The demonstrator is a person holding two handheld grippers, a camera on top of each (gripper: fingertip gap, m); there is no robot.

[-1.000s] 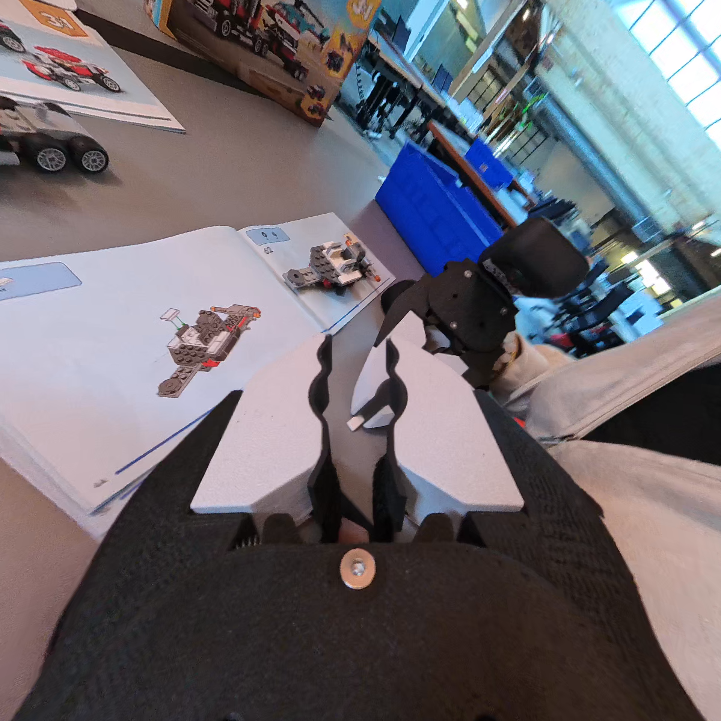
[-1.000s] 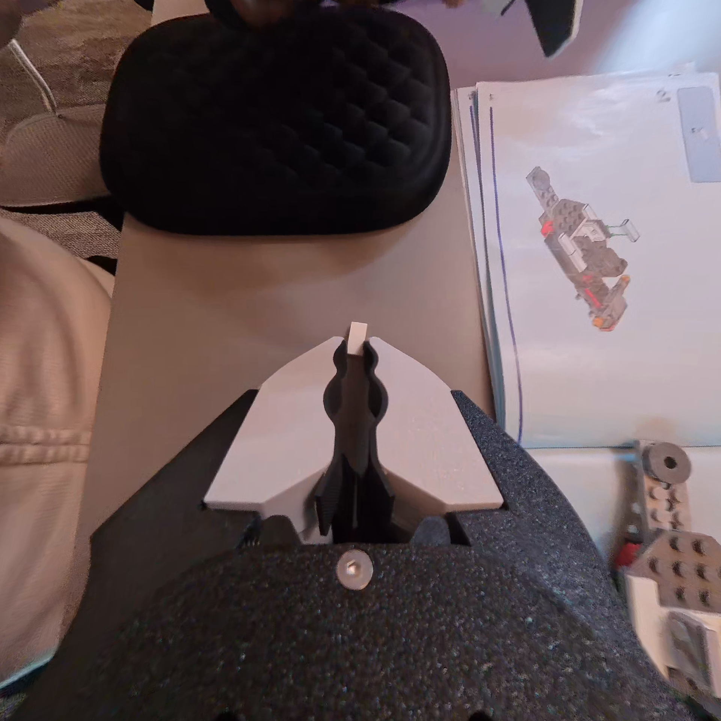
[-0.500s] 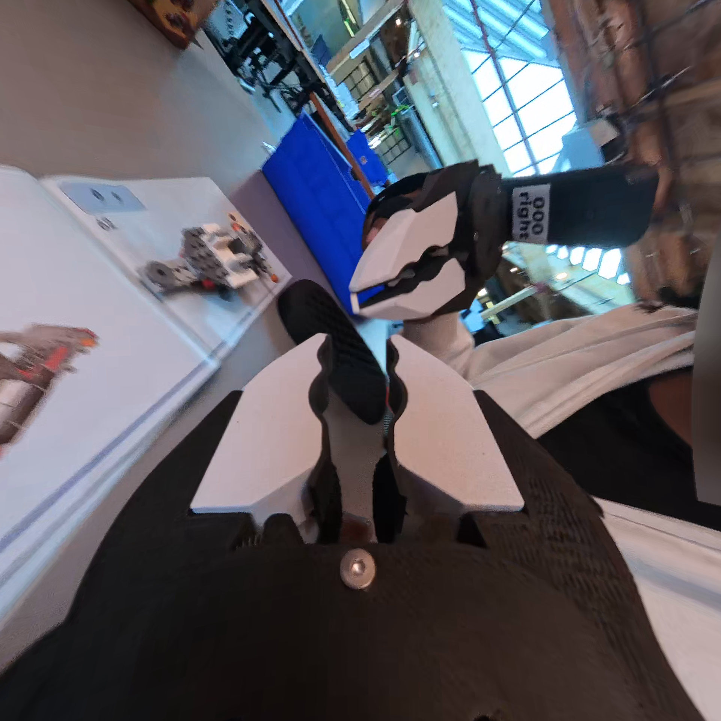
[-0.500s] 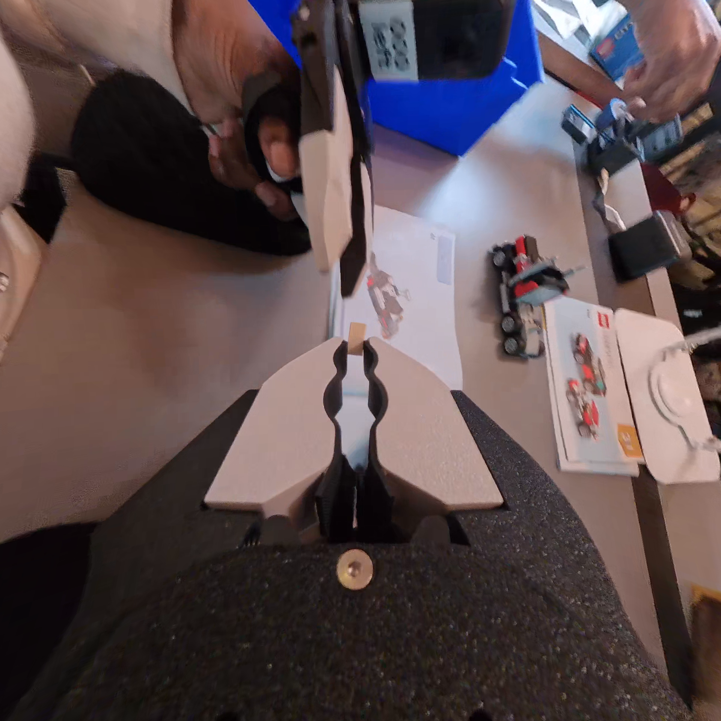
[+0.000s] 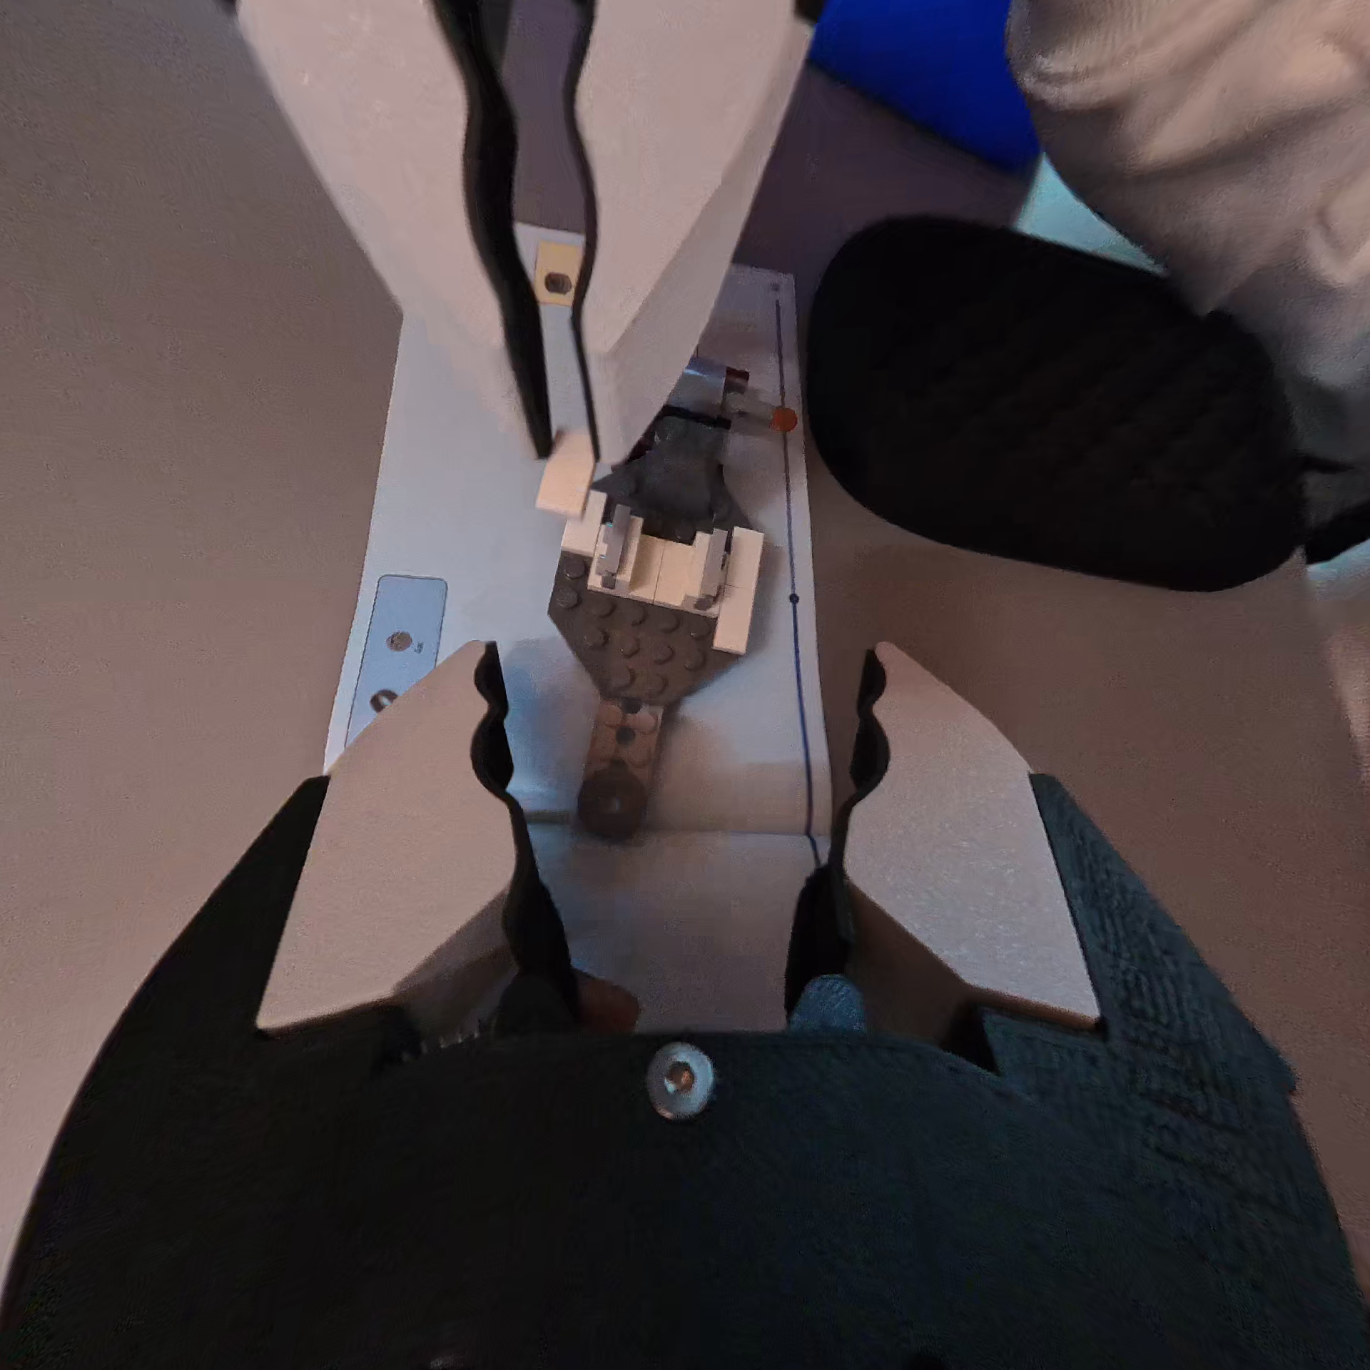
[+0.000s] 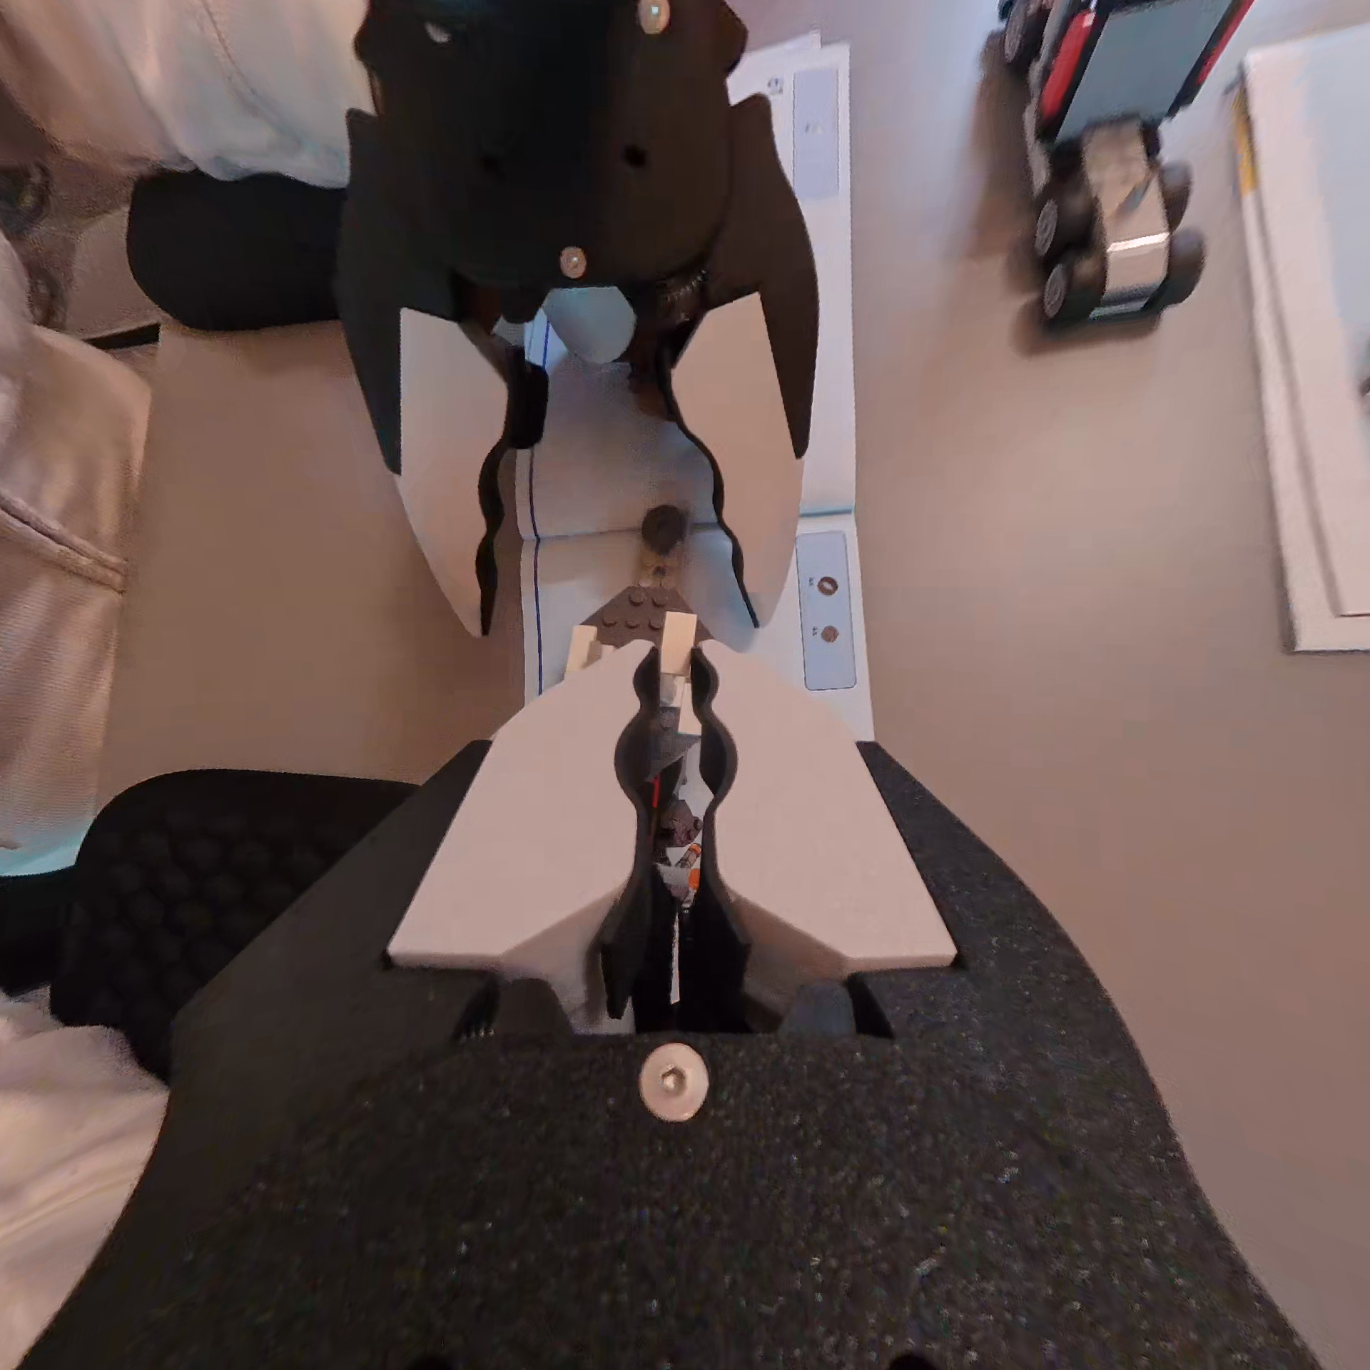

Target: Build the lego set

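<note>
A part-built grey and white lego model [image 5: 645,637] lies on the open instruction booklet [image 5: 445,519]. My left gripper [image 5: 678,652] is open wide and empty, its fingers hanging either side of the model's narrow end. My right gripper [image 5: 567,445] comes in from the far side, shut on a small white piece [image 5: 563,482] held at the model's corner. In the right wrist view the right gripper [image 6: 673,652] holds the white piece [image 6: 678,637] over the model [image 6: 641,600], and the left gripper [image 6: 615,623] faces it, open.
A black quilted case [image 5: 1038,400] lies just right of the booklet, also seen in the right wrist view [image 6: 185,889]. A built lego truck [image 6: 1104,185] and a second booklet [image 6: 1305,371] lie further off. A blue bin [image 5: 912,74] and a pale sleeve [image 5: 1223,148] are nearby. The tips of one gripper are about 5 cm away from the tips of the other.
Both grippers have swung down over the model on the booklet. My left gripper has opened from nearly shut to wide. My right gripper still holds the white piece.
</note>
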